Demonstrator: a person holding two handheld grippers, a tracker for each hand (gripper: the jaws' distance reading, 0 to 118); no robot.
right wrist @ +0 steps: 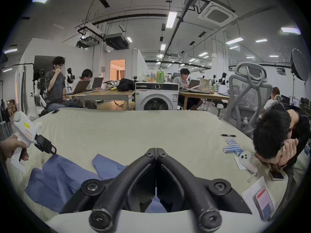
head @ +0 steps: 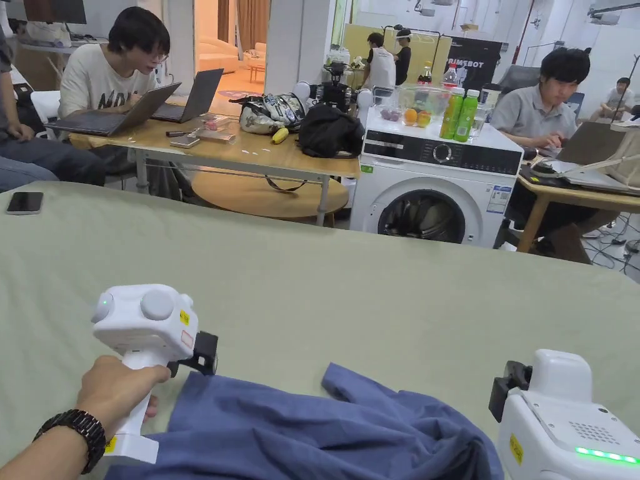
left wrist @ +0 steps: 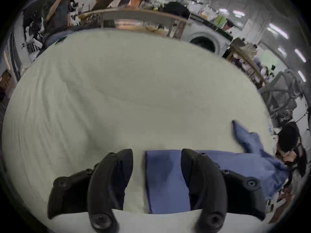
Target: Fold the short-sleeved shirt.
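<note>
The soft, limp blue shirt (head: 300, 431) is lying rumpled on the worktop (head: 350, 294), its left corner sitting between the left hand-held gripper's (left wrist: 156, 154) parted jaws, a good hold, while the right hand-held gripper (right wrist: 156, 150) is hovering closed and empty.

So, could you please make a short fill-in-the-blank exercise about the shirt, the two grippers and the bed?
1. The shirt lying on the bed is ____ in colour.
2. The left gripper has its jaws ____, above a shirt edge.
3. The right gripper has its jaws ____.
4. The white appliance beyond the bed is a ____ machine.

Missing words: blue; open; shut; washing
</note>
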